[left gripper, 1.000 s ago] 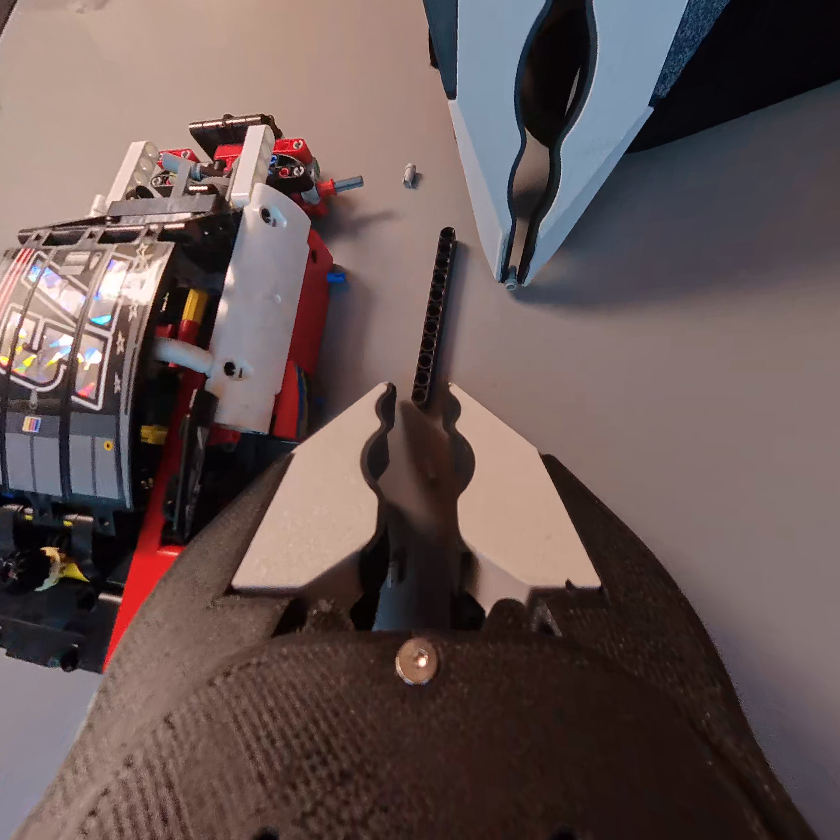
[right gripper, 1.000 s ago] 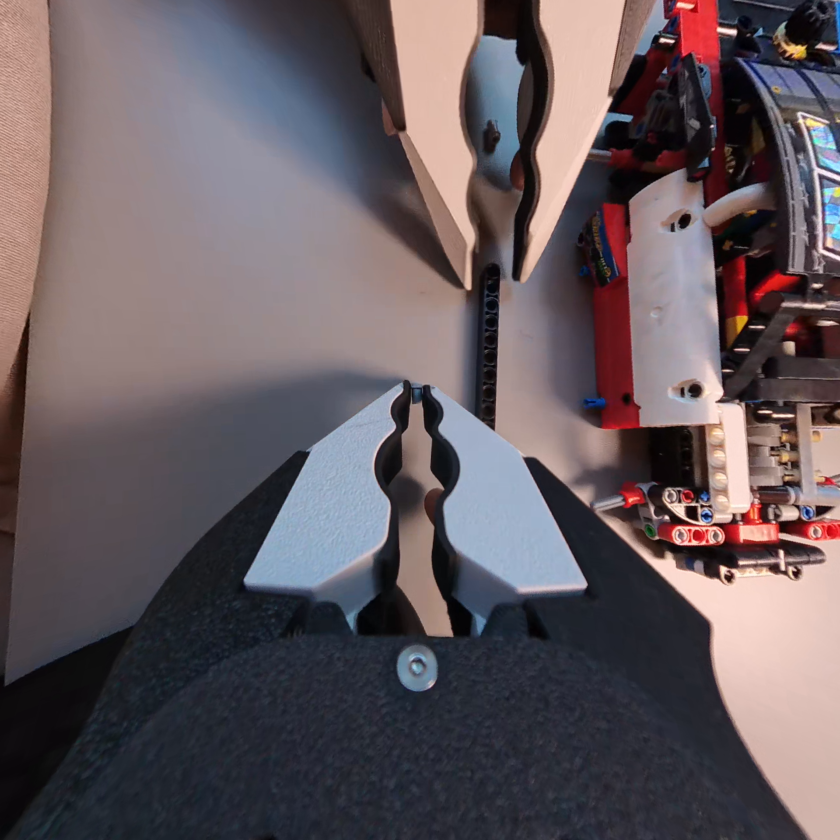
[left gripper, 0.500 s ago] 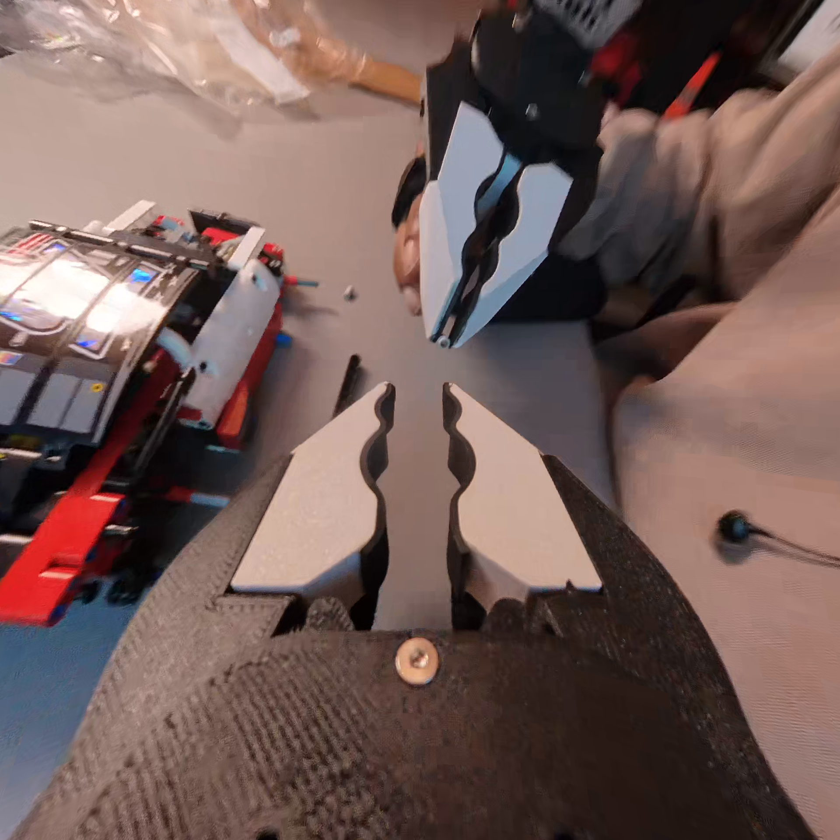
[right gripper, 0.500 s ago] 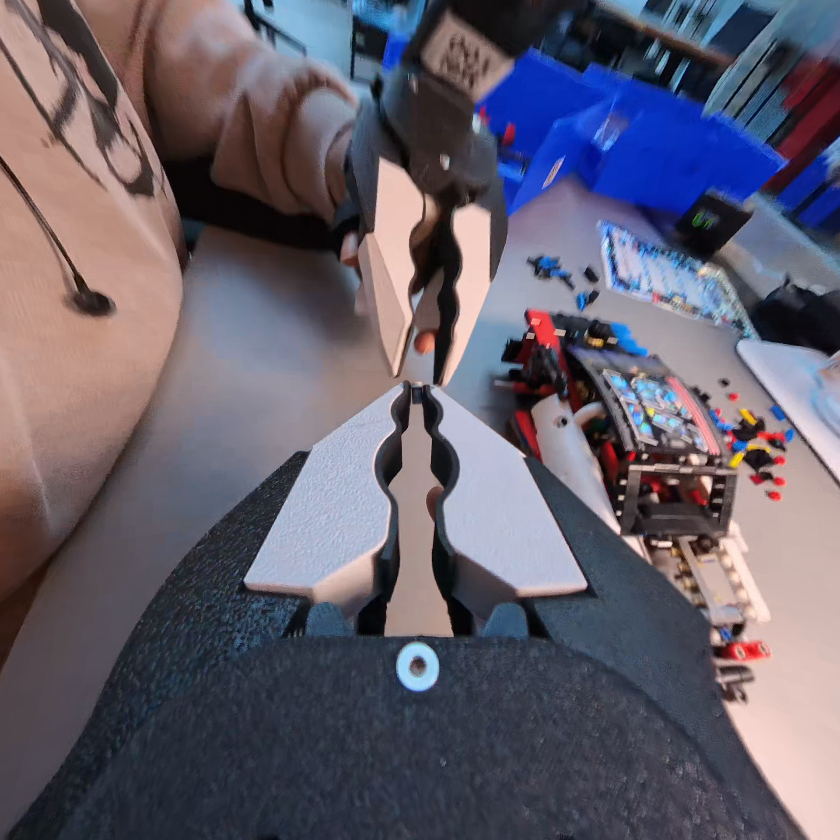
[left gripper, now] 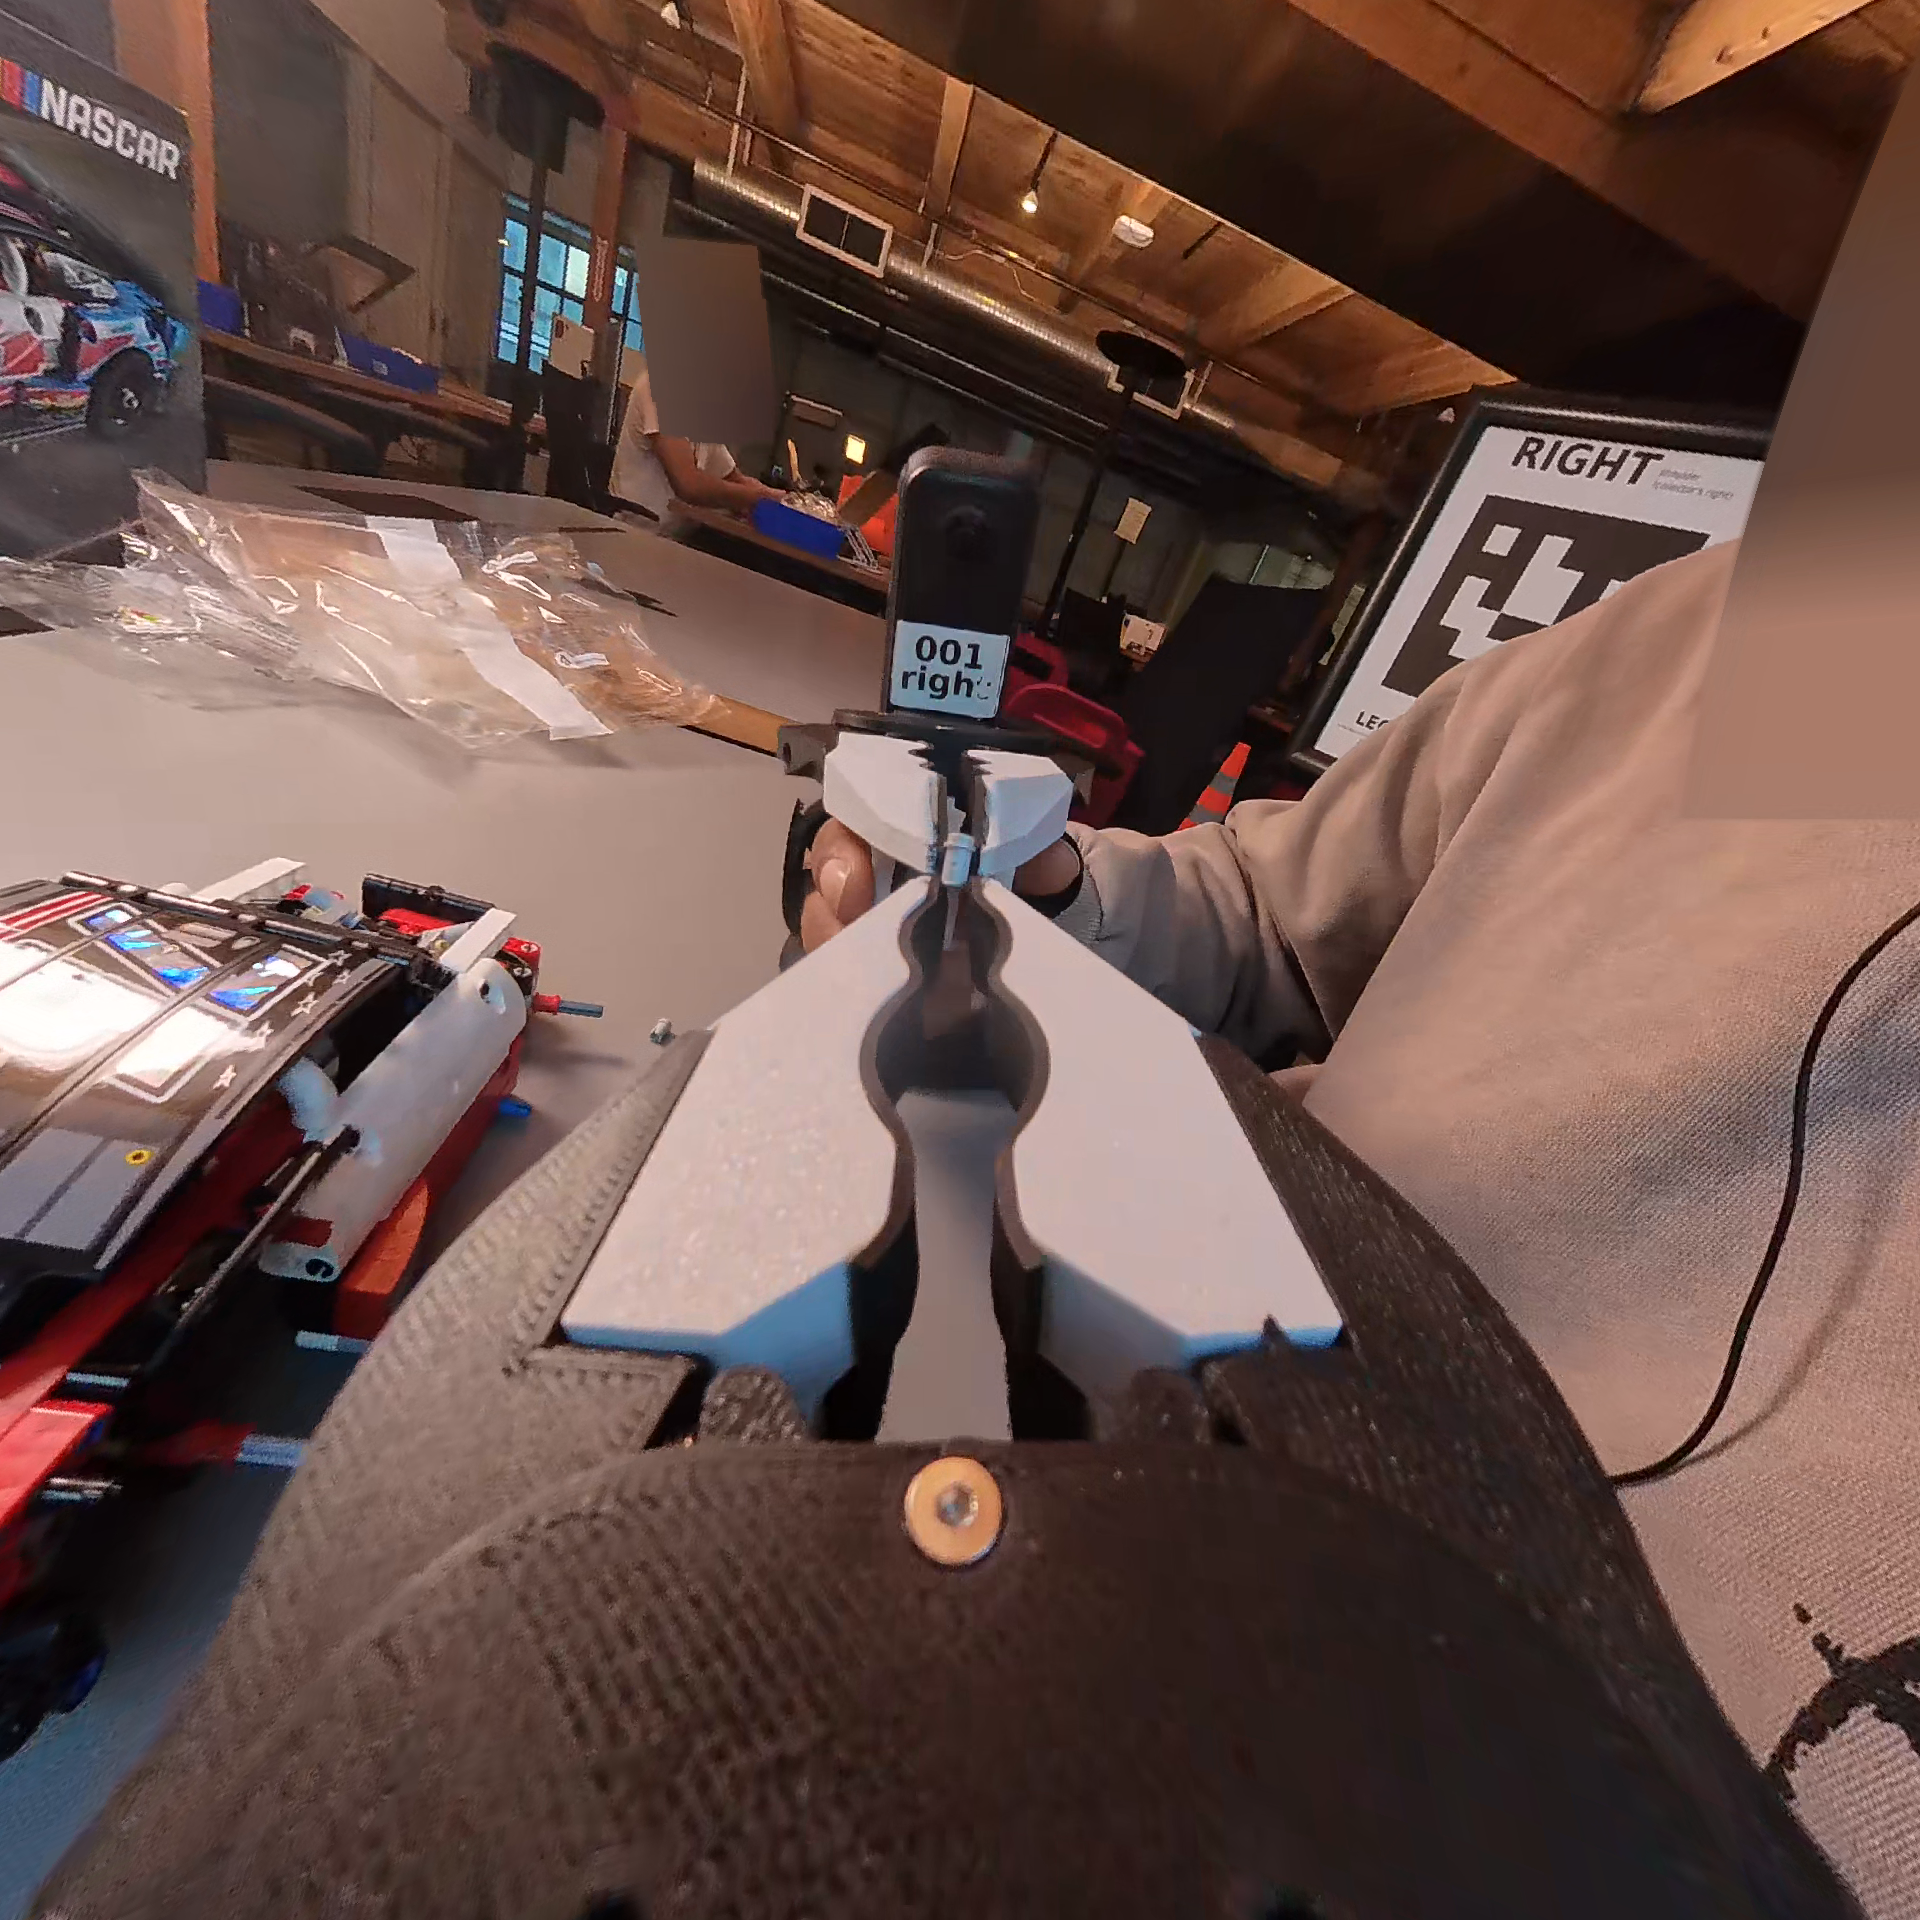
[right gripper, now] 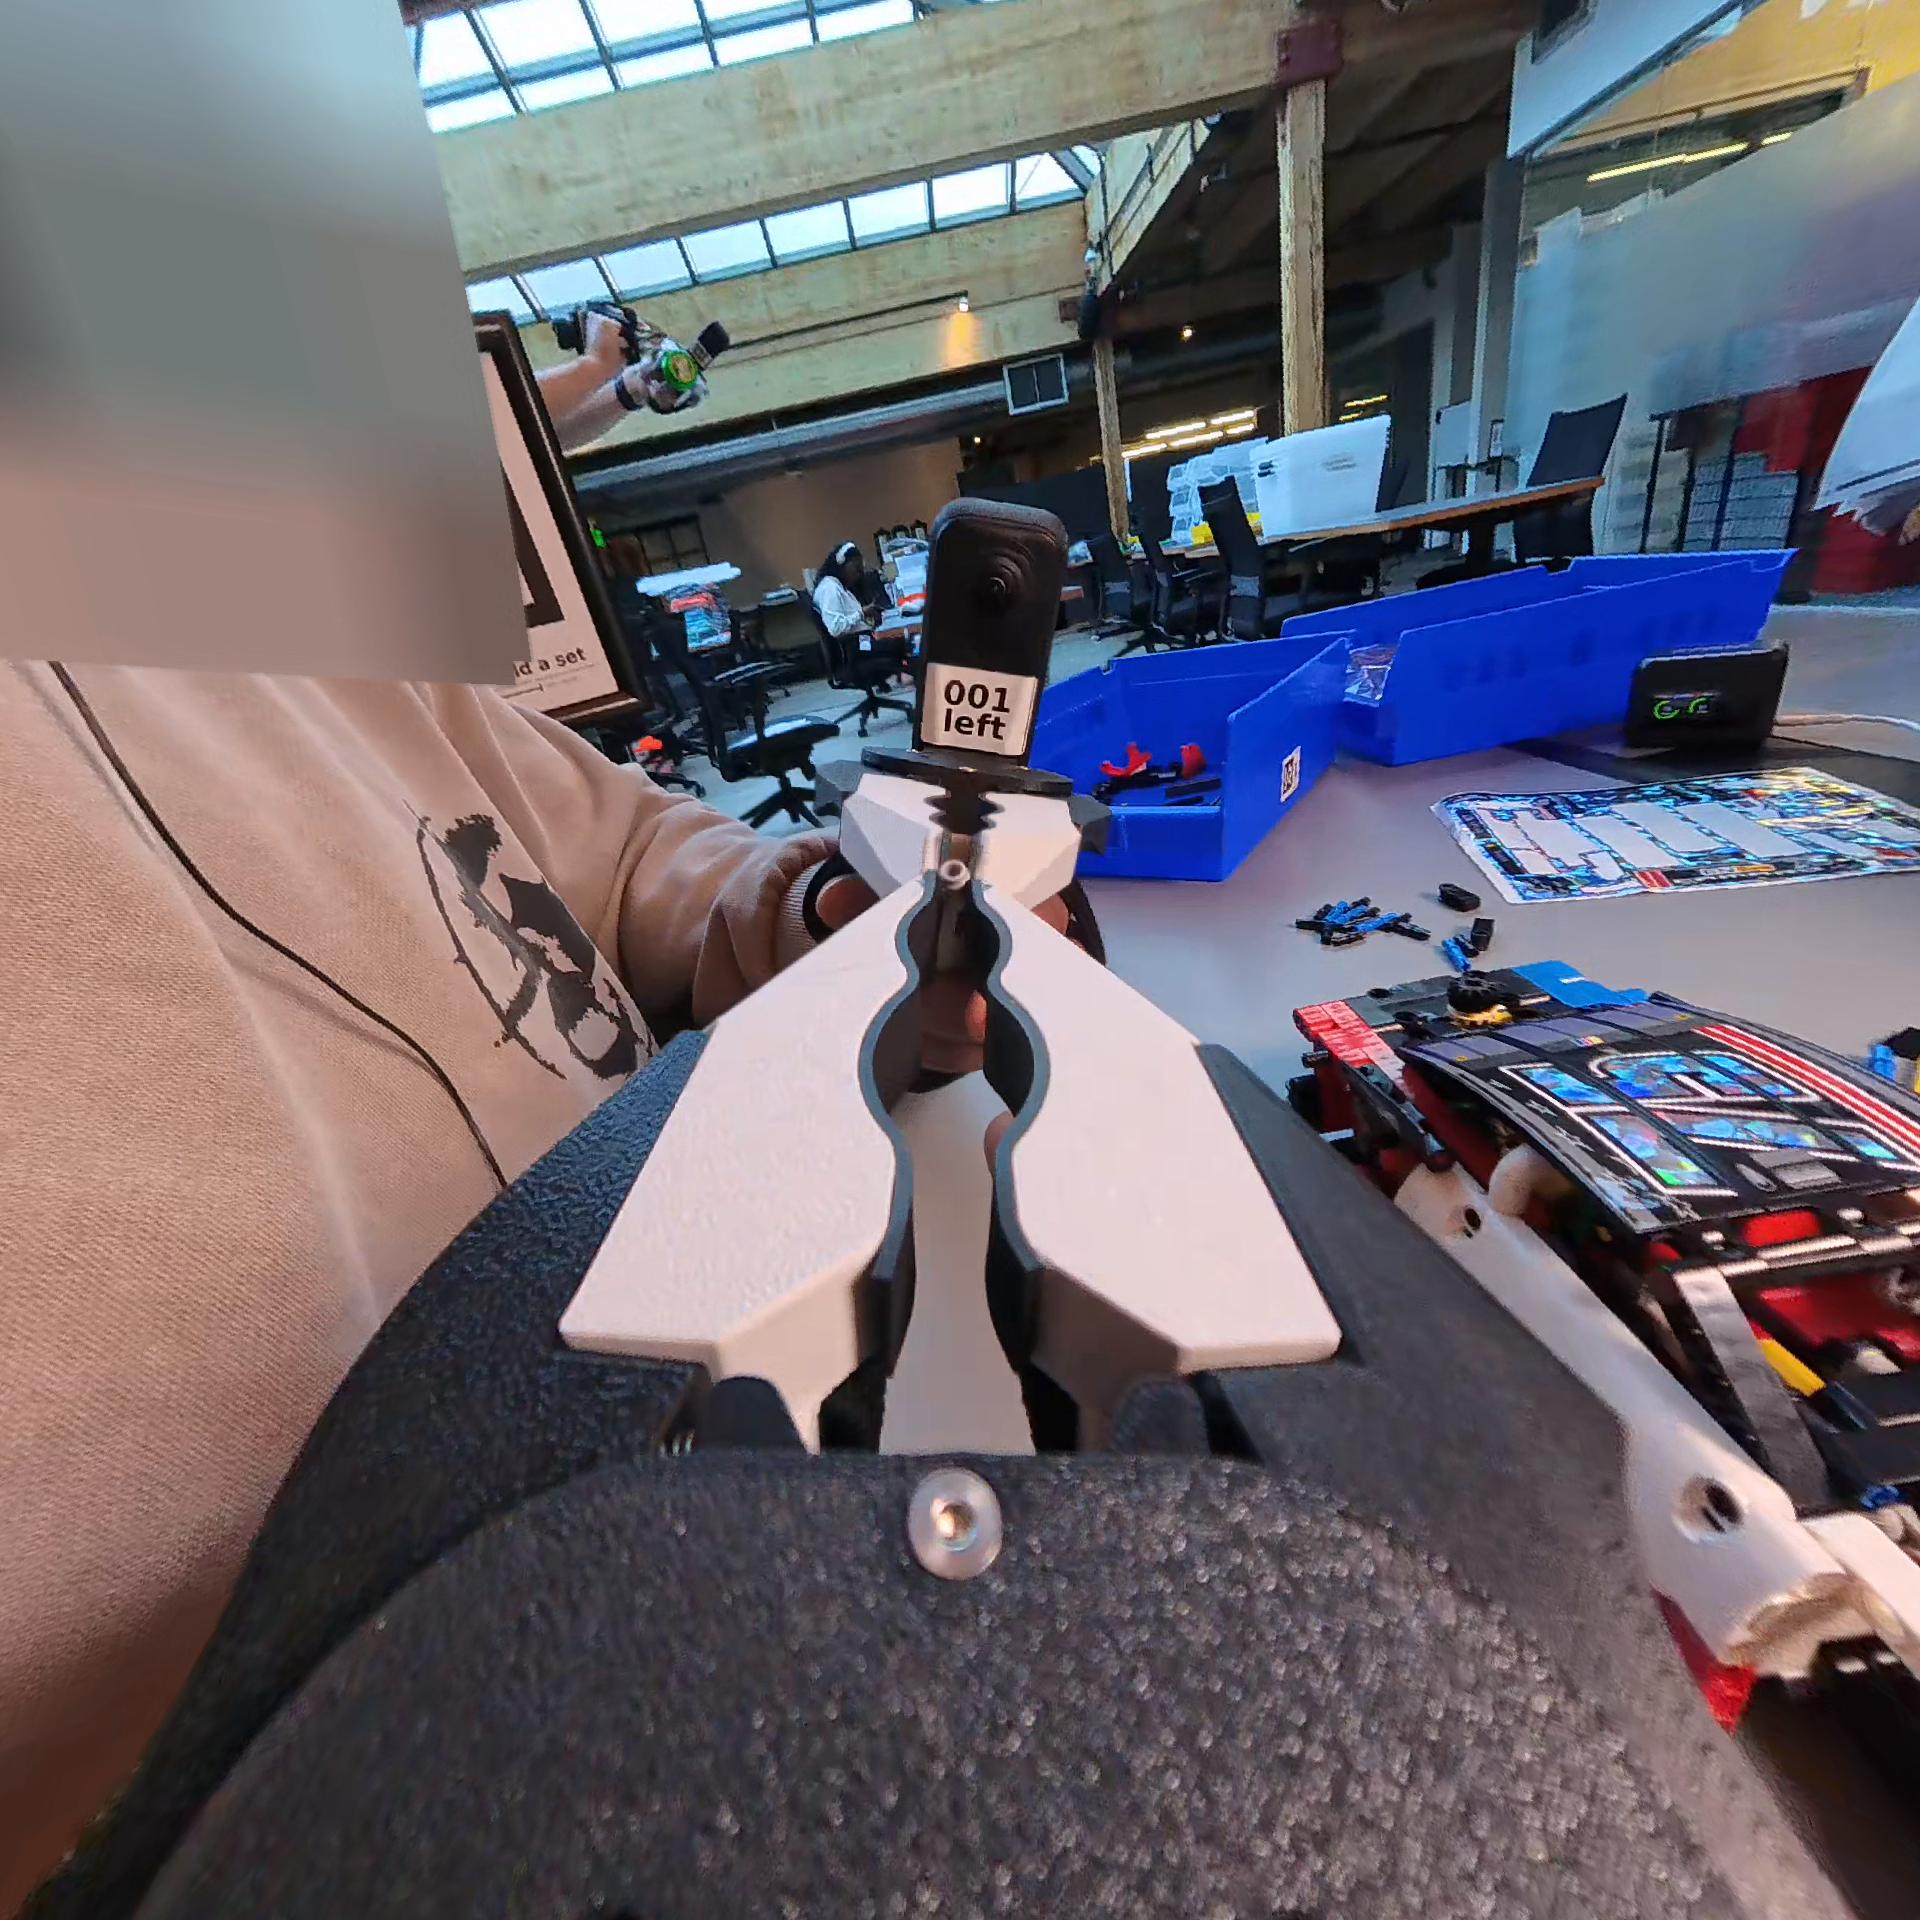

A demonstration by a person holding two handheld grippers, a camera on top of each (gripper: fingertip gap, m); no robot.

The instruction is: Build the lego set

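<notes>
- The right gripper [right gripper: 954,883] pinches a small grey pin [right gripper: 954,876].
- The left gripper [left gripper: 948,904] is nearly closed; I cannot tell if it holds something.
- Step, I judge: joining the pin; next needs careful alignment, above the desk [left gripper: 675,831], near the car [right gripper: 1662,1132].

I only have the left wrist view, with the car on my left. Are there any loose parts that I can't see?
Observer: Yes, loose blue pins lie on the table, beyond the car.
Operator: Anything past them?
Observer: A sticker sheet lies flat, right of a blue bin.
Operator: Is the bin empty?
Observer: No, red pieces sit inside it.
</notes>
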